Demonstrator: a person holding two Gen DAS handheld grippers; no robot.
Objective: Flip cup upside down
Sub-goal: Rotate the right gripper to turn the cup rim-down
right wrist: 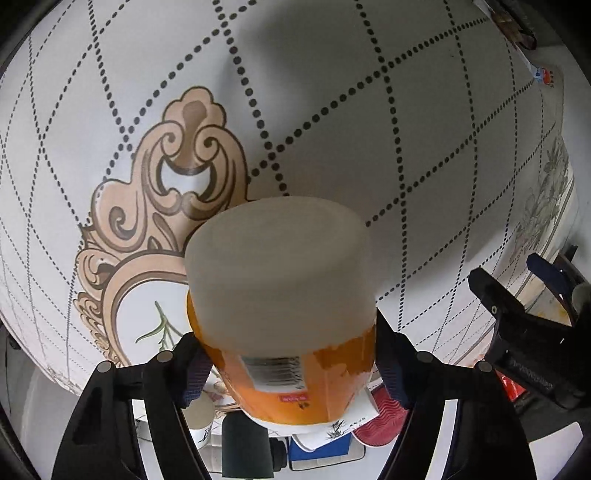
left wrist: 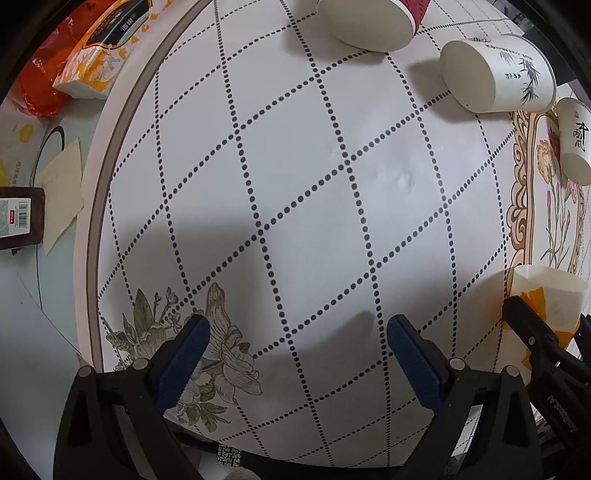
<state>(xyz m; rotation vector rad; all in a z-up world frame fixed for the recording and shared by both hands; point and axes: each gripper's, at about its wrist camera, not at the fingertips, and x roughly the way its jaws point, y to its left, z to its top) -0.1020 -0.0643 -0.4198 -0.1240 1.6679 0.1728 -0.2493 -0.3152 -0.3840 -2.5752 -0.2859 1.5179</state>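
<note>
My right gripper [right wrist: 291, 365] is shut on an orange and white paper cup [right wrist: 280, 295], held above the table with its closed white bottom facing the camera. The same cup [left wrist: 546, 299] and the right gripper [left wrist: 543, 332] show at the right edge of the left wrist view. My left gripper [left wrist: 299, 358] is open and empty above the patterned tablecloth [left wrist: 295, 206]; the left gripper also shows at the right of the right wrist view [right wrist: 524, 295].
Three cups stand upside down at the back: a red one [left wrist: 373, 18], a white one with bamboo print [left wrist: 498, 74] and a small white one with black characters [left wrist: 574, 144]. A tissue pack [left wrist: 107, 48], orange bag [left wrist: 44, 81] and dark box [left wrist: 20, 219] lie left of the cloth.
</note>
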